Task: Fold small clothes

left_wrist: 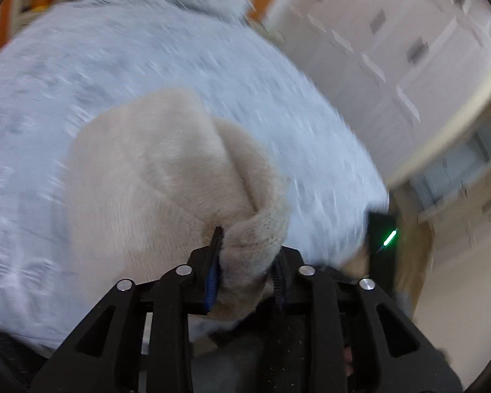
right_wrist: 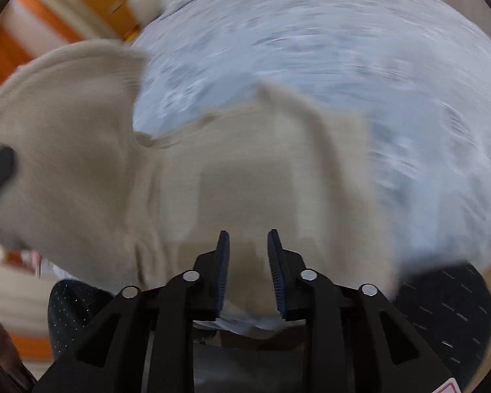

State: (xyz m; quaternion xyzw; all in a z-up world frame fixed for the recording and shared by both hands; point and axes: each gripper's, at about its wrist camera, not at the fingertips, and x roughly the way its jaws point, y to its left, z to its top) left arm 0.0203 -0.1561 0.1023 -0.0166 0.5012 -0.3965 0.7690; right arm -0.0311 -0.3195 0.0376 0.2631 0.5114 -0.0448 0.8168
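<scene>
The left gripper is clamped on a bunched edge of the cream garment, which lies over the pale blue bedspread. The right gripper is parted, gripping nothing, just above the garment.

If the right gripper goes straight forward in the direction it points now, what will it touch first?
Most likely the cream garment. It fills the view just ahead of the right gripper, whose jaws stand apart with cloth showing between them. The blue bedcover lies beyond. Motion blur makes depth uncertain, so the jaws may touch it already.
</scene>
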